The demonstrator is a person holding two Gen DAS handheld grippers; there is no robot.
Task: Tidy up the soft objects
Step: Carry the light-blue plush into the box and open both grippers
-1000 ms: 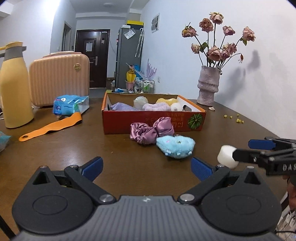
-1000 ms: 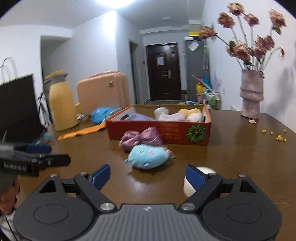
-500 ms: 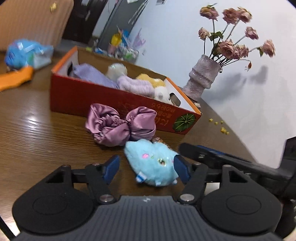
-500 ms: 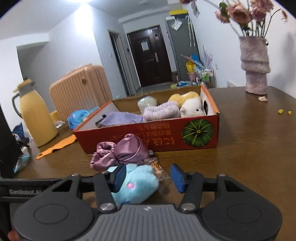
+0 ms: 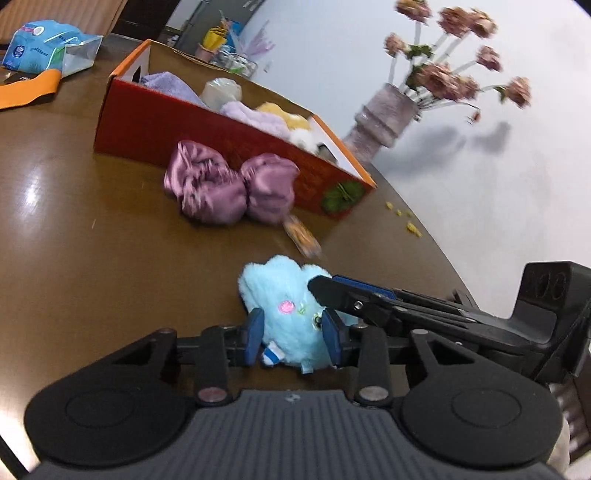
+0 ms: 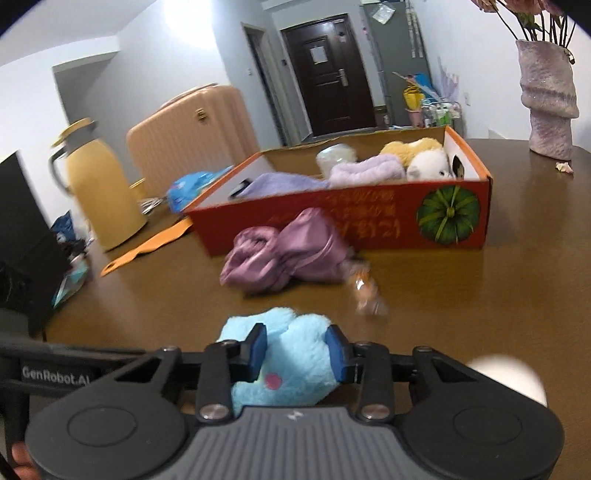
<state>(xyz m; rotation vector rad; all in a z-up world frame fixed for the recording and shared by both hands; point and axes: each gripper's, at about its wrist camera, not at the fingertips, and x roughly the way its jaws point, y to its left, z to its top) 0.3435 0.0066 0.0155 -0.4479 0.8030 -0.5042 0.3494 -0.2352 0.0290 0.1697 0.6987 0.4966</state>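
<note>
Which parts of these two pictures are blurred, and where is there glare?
Left wrist view: flowers and candy wrapper smeared by motion; glare on the table. Right wrist view: yellow jug and wrapper blurred; ceiling light glares.

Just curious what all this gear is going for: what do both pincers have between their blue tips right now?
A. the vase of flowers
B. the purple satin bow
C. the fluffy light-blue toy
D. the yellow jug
C: the left gripper and the right gripper both have their blue pads closed against the light-blue plush toy, in front of the red box.
</note>
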